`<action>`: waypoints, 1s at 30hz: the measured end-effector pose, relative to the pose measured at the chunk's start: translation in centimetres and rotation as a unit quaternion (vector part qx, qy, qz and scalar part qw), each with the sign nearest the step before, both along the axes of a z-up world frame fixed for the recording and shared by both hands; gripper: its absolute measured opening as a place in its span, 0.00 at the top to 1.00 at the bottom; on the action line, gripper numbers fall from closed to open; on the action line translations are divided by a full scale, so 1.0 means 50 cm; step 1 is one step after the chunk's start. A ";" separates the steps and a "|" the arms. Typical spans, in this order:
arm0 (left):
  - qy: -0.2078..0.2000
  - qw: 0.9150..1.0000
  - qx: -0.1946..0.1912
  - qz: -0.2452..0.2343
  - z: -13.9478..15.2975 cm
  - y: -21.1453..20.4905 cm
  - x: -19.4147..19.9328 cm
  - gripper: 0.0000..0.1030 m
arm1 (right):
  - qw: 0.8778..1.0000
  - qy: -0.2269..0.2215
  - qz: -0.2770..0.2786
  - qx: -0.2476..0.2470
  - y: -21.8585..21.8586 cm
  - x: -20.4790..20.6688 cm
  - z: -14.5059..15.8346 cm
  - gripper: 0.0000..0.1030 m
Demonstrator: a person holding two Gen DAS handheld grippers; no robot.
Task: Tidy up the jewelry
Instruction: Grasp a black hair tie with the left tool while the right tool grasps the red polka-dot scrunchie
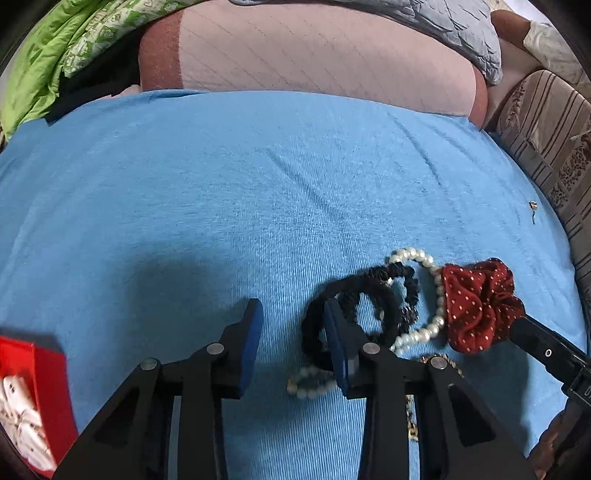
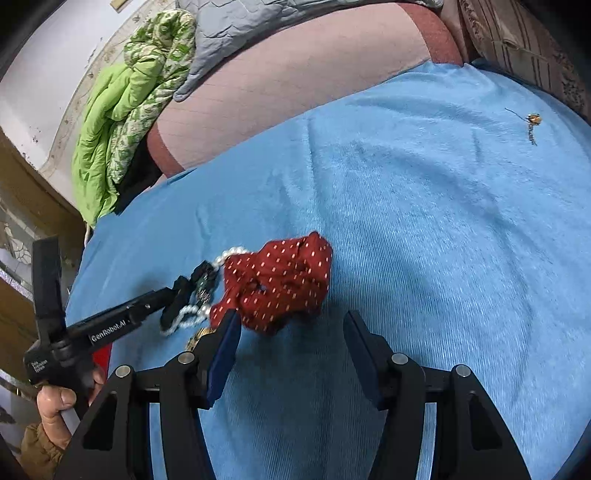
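Note:
A heap of jewelry lies on a blue cloth (image 1: 221, 203): a red dotted scrunchie (image 1: 476, 306), a pearl string (image 1: 428, 266), black hair ties (image 1: 354, 317) and a gold chain (image 1: 412, 417). My left gripper (image 1: 293, 321) is open, its right finger resting over the black ties. My right gripper (image 2: 291, 328) is open, just in front of the red scrunchie (image 2: 280, 280), its left finger touching the scrunchie's edge. The pearls (image 2: 188, 317) and black ties (image 2: 177, 299) lie left of it. A small earring (image 2: 532, 122) lies apart at the far right.
A red box (image 1: 40, 387) with white items sits at the near left. A pink mattress (image 1: 314, 55), green quilt (image 2: 118, 110) and grey blanket (image 2: 236, 29) lie beyond the cloth. A striped cushion (image 1: 546, 147) borders the right.

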State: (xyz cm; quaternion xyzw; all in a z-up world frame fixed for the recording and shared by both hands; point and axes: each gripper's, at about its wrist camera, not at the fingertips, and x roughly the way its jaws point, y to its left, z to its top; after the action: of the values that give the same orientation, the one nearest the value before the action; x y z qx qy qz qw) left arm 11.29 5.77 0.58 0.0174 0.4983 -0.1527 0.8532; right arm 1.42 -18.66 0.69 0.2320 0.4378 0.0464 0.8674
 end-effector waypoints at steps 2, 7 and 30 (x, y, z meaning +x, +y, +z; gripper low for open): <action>-0.006 1.000 0.003 -0.007 -0.003 -0.009 0.002 0.68 | 1.000 0.002 0.000 -0.002 0.001 0.005 -0.006 0.40; -0.024 0.999 0.030 -0.017 -0.010 -0.027 0.000 0.77 | 1.000 0.006 -0.005 -0.008 0.005 0.019 -0.019 0.41; -0.063 0.998 -0.001 -0.021 0.130 0.008 -0.192 0.92 | 1.000 -0.012 -0.017 -0.015 0.022 -0.118 0.067 0.88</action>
State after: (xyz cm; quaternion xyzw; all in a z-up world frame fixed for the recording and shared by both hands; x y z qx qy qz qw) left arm 1.70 6.19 7.06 0.0369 0.4427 -0.1695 0.8797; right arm -4.49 -17.56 4.04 0.2258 0.4238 0.0280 0.8767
